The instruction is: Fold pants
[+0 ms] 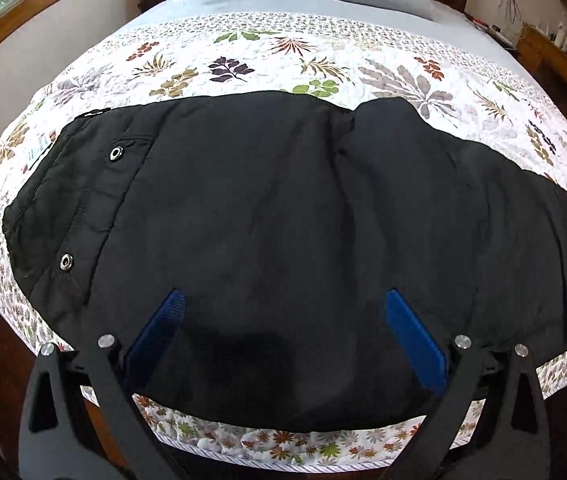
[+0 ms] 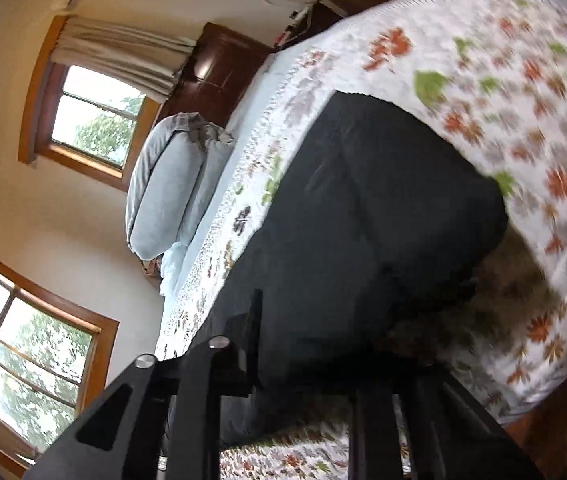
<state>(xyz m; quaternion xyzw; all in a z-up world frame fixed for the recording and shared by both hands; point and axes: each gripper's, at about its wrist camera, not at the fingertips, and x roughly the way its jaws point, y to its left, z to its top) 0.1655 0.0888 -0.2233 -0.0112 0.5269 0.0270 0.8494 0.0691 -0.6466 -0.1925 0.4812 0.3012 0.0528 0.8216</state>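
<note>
While left claw [image 1: 283, 308] gapes wide, pants [image 1: 283, 220] lie beneath.

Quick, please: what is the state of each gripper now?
Left gripper: open, above the black pants, holding nothing.
Right gripper: cannot be told; fingertips are dark against the pants.

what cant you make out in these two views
- Right gripper: right wrist view, its fingers sit dark against the black pants; open or shut unclear.
- Pant cuffs: left wrist view, cut off by the right edge.
- Quilt pattern: right wrist view, motion blur.
- Tag text: left wrist view, too small.
</note>
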